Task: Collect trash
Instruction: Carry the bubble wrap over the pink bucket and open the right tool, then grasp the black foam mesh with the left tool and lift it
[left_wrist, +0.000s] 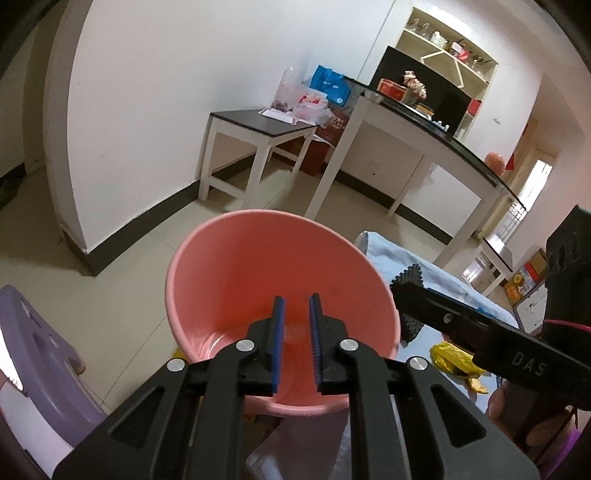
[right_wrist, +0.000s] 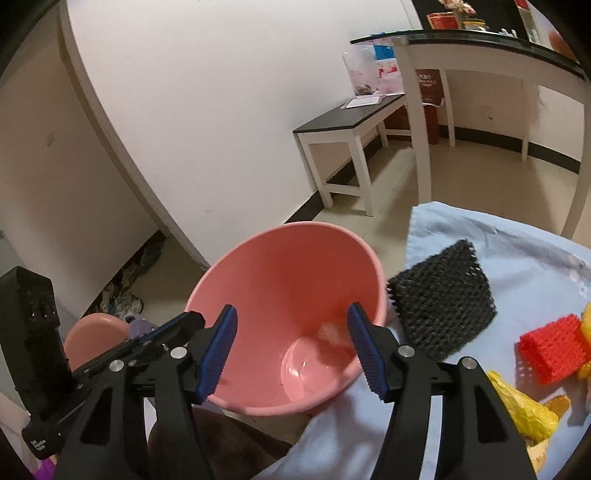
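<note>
While both my claws hang over the pink bucket (right_wrist: 291, 317), my right claw (right_wrist: 291, 347) gapes wide and empty; my left claw (left_wrist: 295, 332) stands slightly apart, empty. Yellow wrapper (right_wrist: 521, 410) lies right of it.

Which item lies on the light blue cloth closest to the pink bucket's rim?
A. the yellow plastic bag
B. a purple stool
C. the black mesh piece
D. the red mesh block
C: the black mesh piece sits right beside the pink bucket; the others lie farther off.

A home room: tiled floor (left_wrist: 140, 258), cluttered shelf (left_wrist: 443, 40), side table (right_wrist: 347, 122).
</note>
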